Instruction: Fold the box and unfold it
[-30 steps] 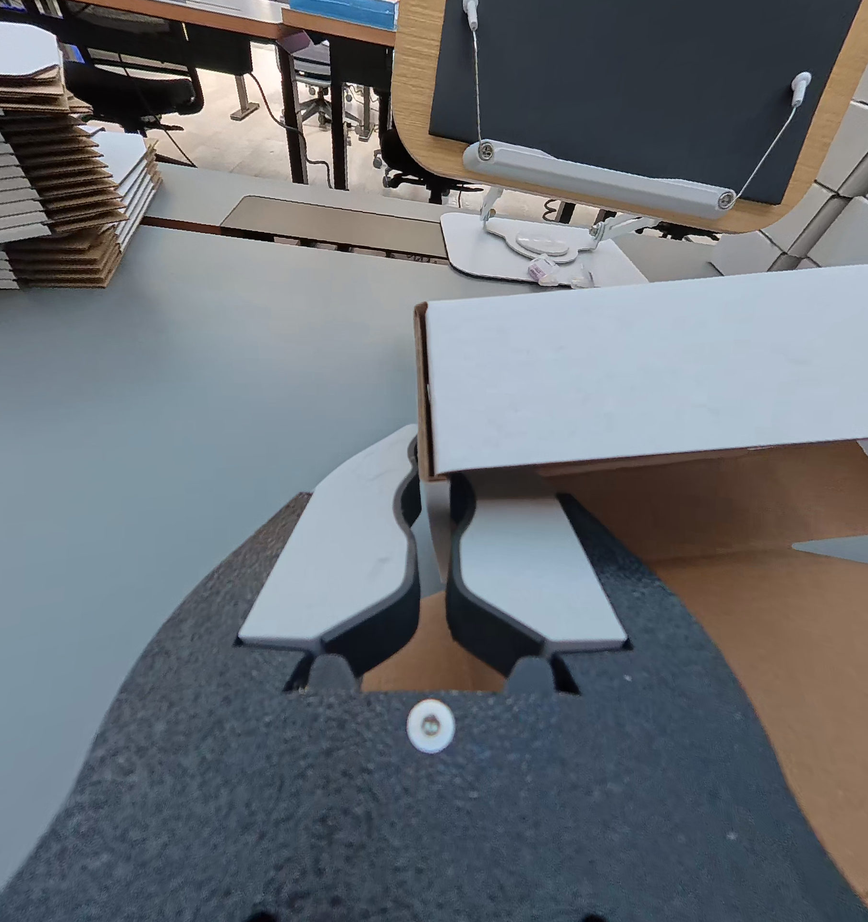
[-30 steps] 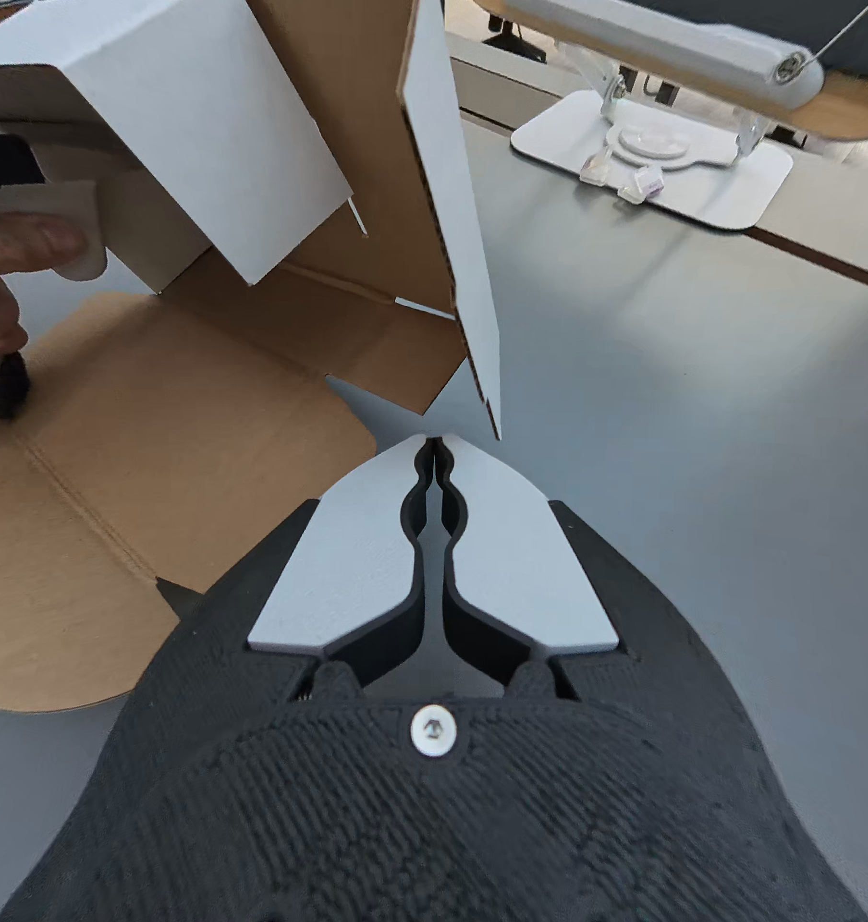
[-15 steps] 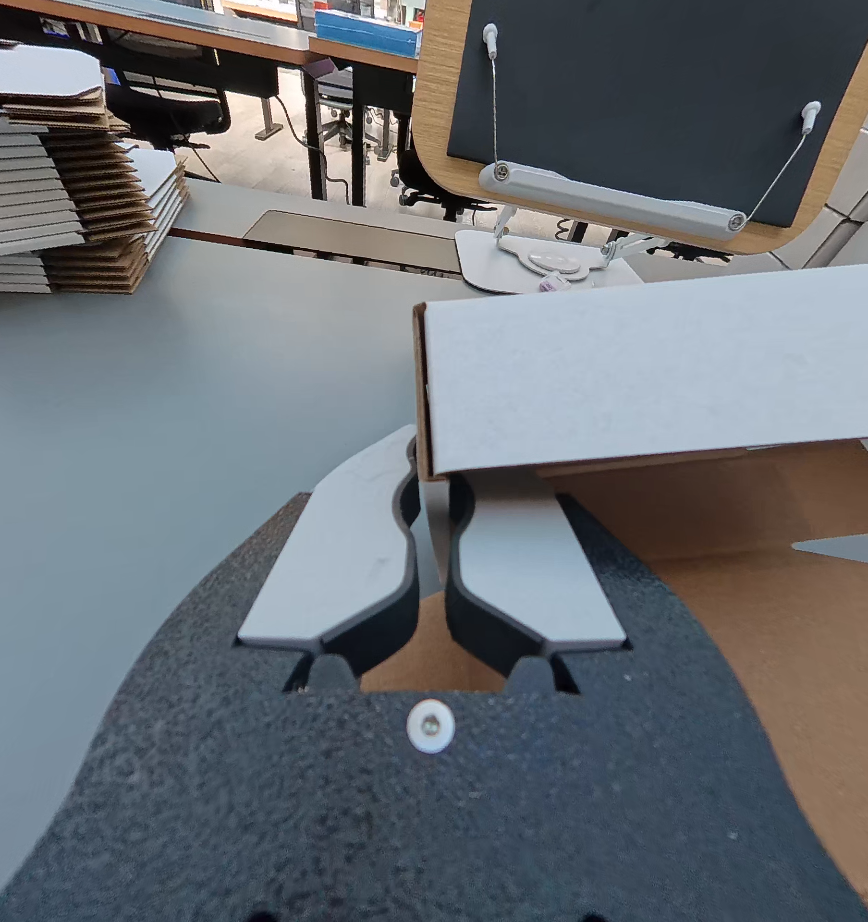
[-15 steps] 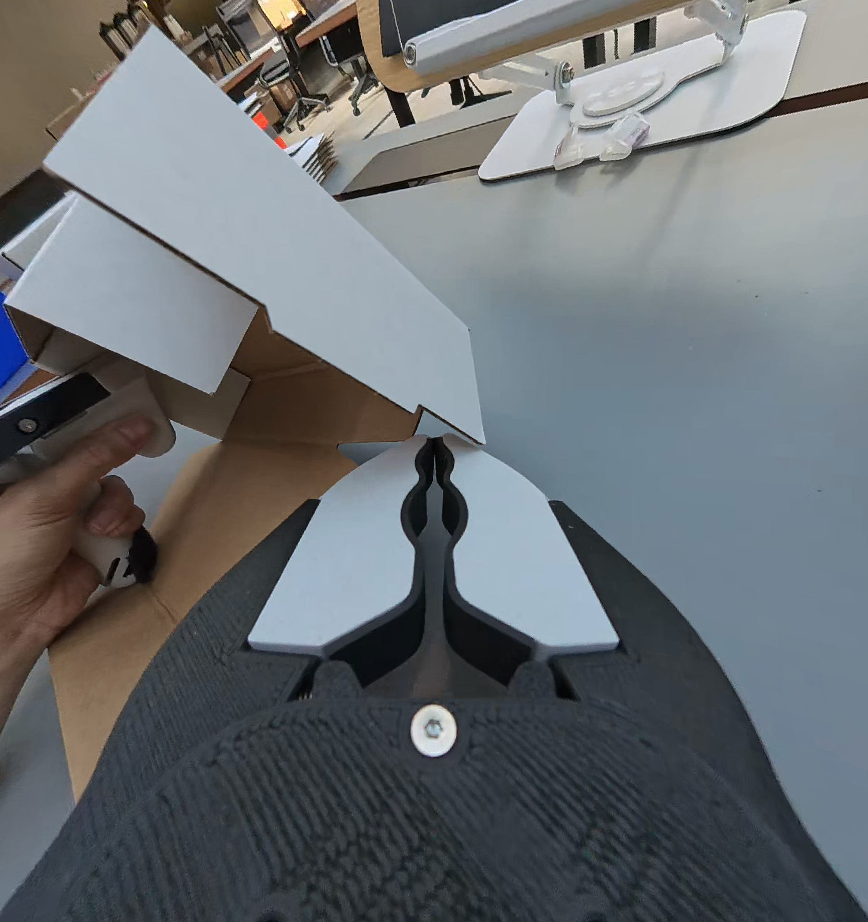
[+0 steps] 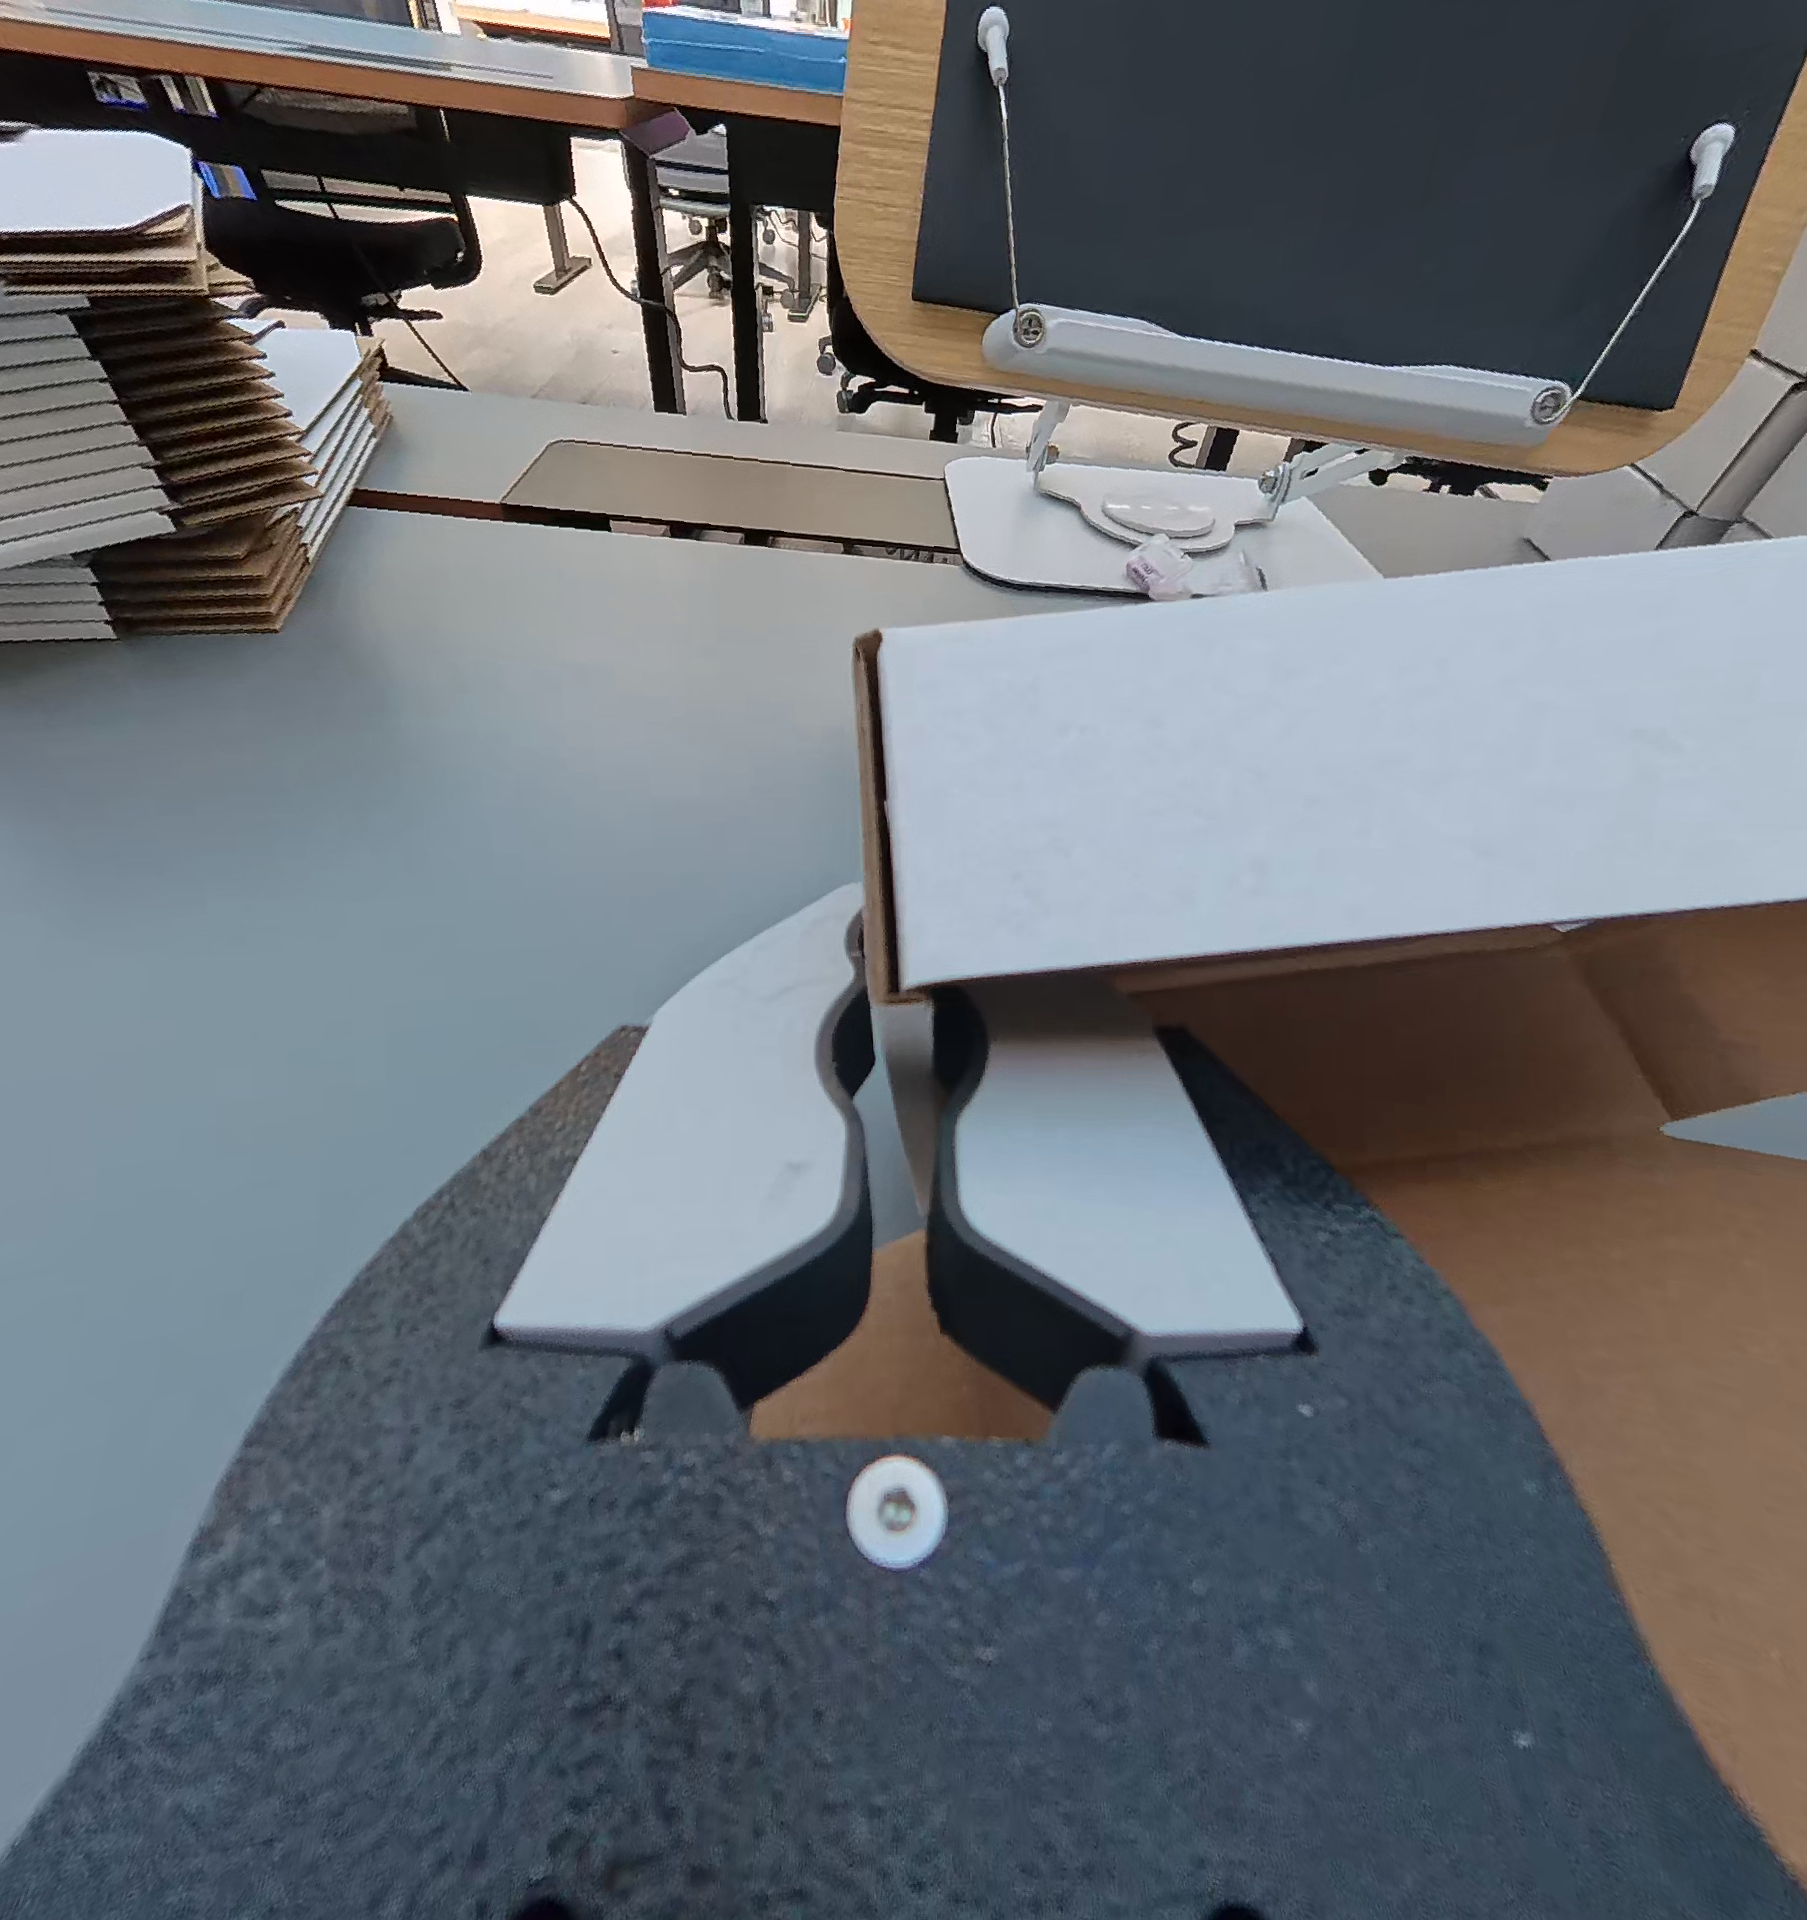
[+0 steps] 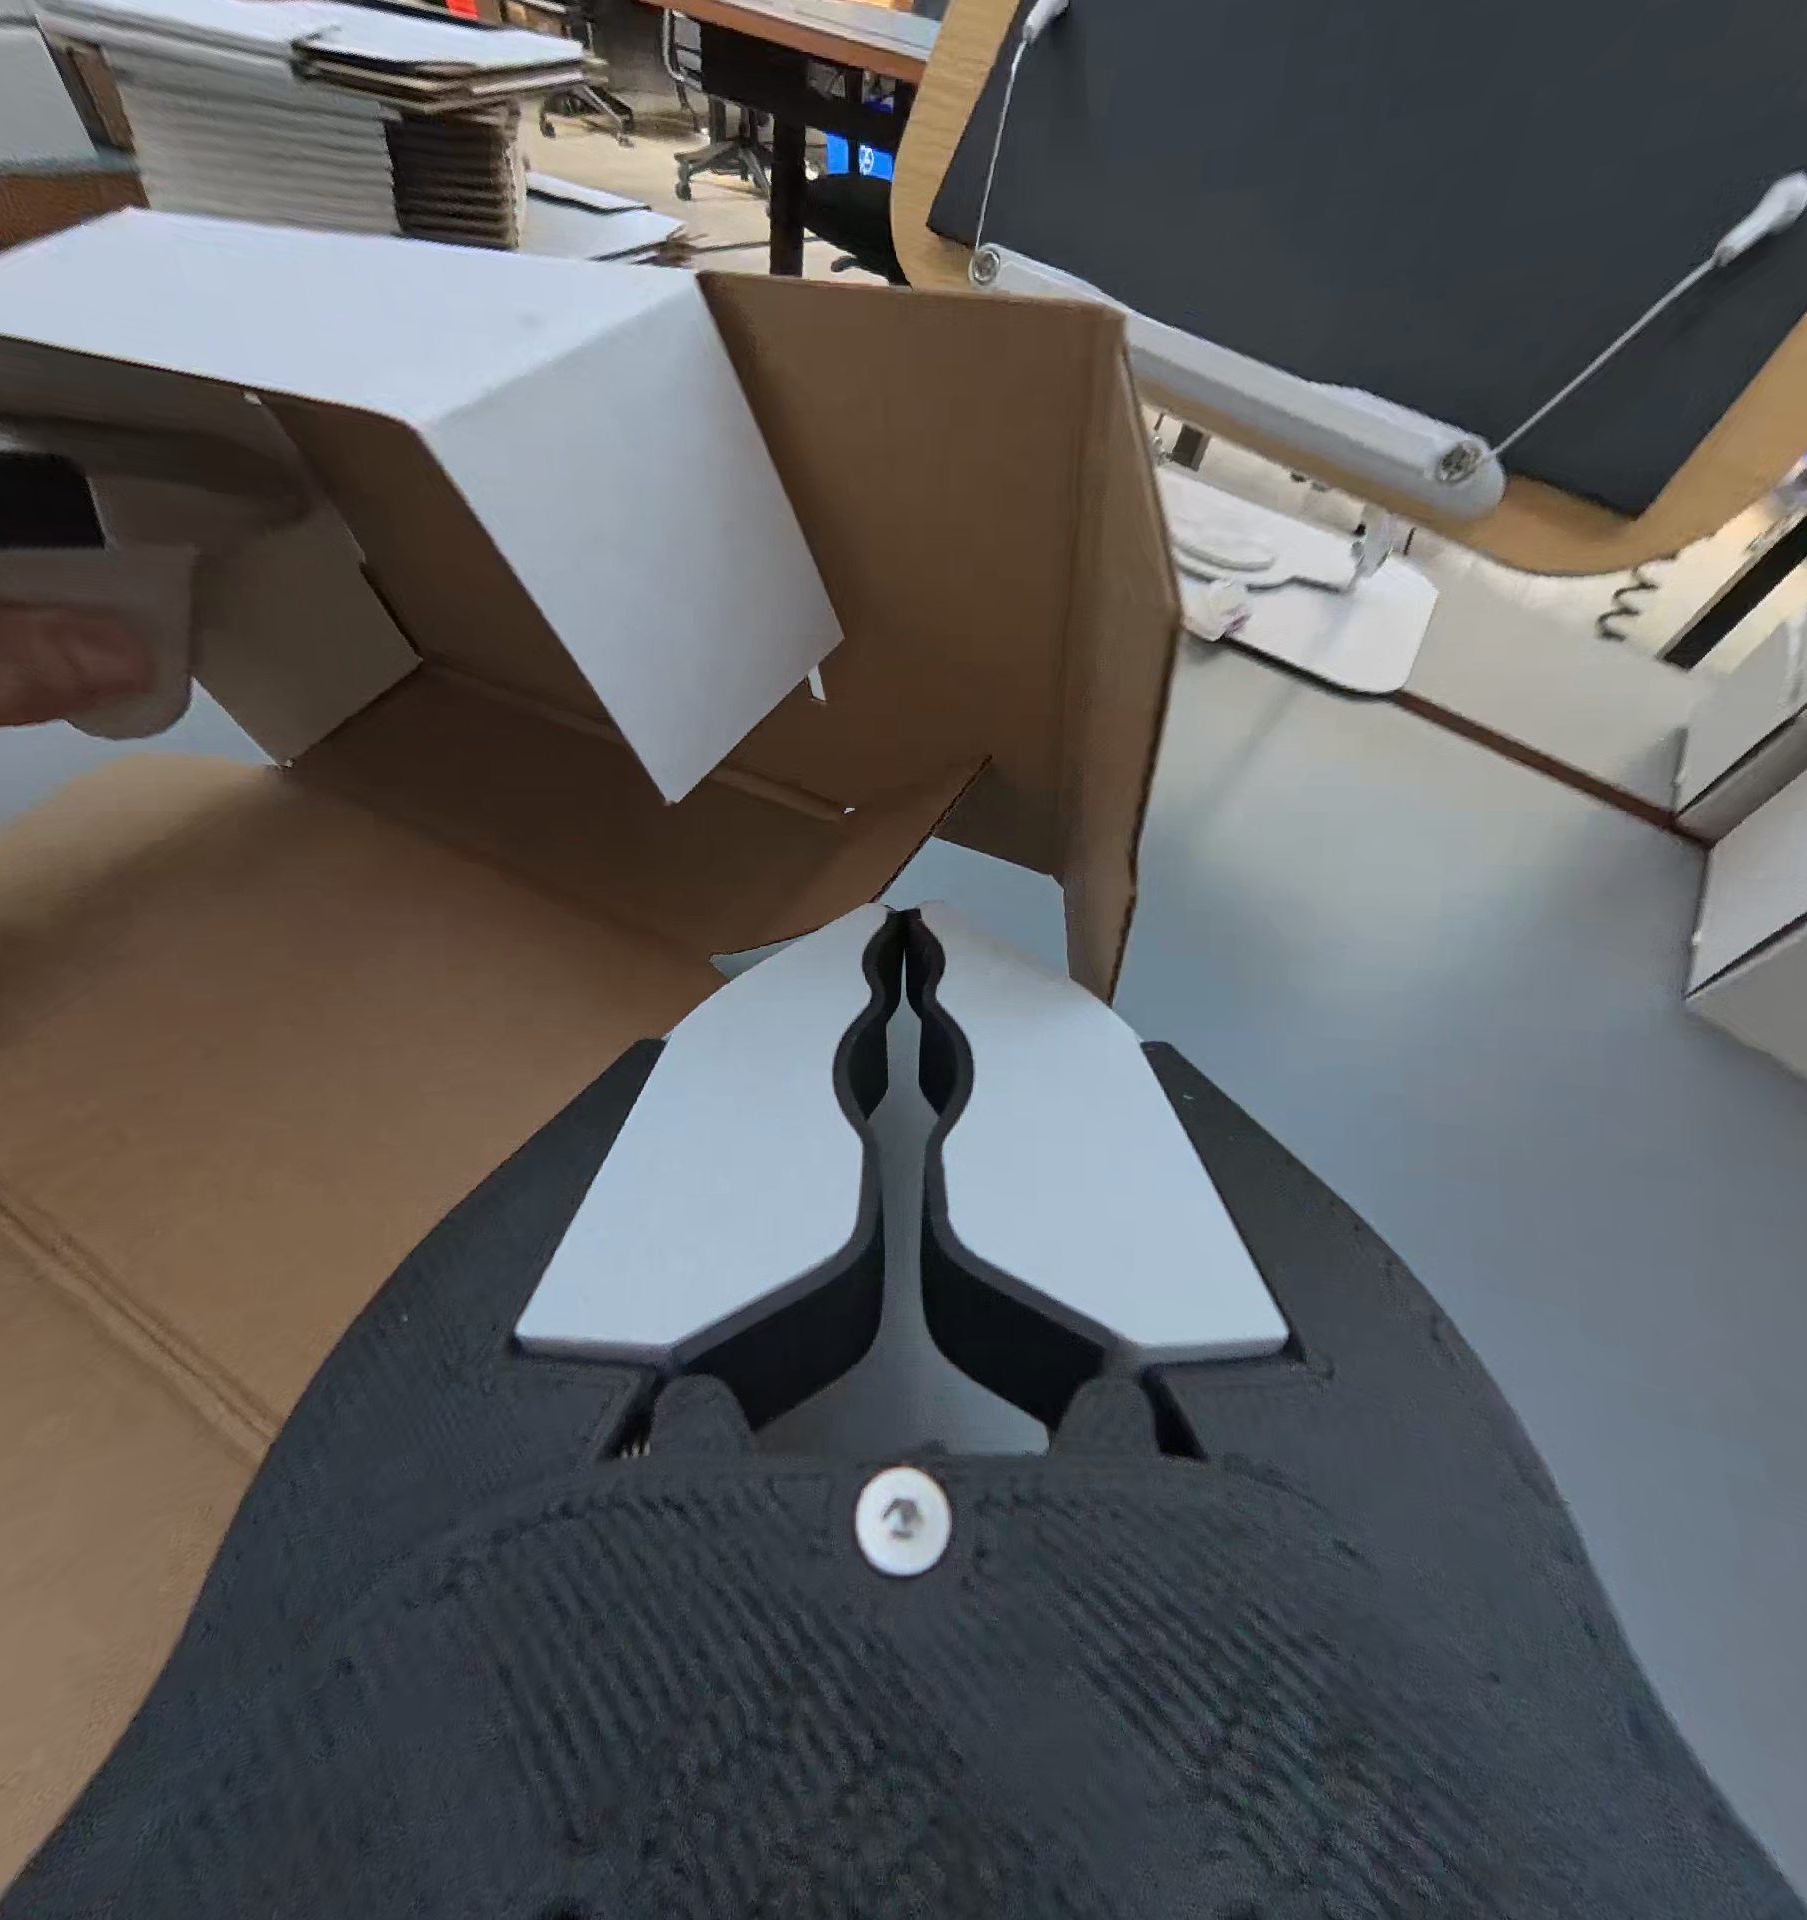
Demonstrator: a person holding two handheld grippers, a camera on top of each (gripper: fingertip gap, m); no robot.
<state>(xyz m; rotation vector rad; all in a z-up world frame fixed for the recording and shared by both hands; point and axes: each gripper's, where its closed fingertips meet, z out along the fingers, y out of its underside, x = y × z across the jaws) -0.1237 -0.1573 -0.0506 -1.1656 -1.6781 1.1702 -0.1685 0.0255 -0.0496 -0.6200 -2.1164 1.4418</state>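
Two grippers at half-folded cardboard box (image 5: 1377, 769) on grey table (image 5: 307, 883). Left gripper (image 5: 899, 997) pinches box's white side wall. Right gripper (image 6: 901, 920), fingertips together and empty, sits near raised brown flap (image 6: 982, 582), seemingly not touching.

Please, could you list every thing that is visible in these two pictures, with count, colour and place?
box: one, white outside, brown inside, half folded on the table.
table: one, grey, under everything.
flat cardboard stacks: several, white and brown, far left.
book stand: one, wood rim with dark panel, white base, behind the box.
folded white boxes: a few, at the right edge.
office chairs and desks: several, dark, background.
hand: one, at the left gripper's handle.
left gripper: one, black and grey, shut on a box wall.
right gripper: one, black and grey, shut, empty, near the box's right flap.
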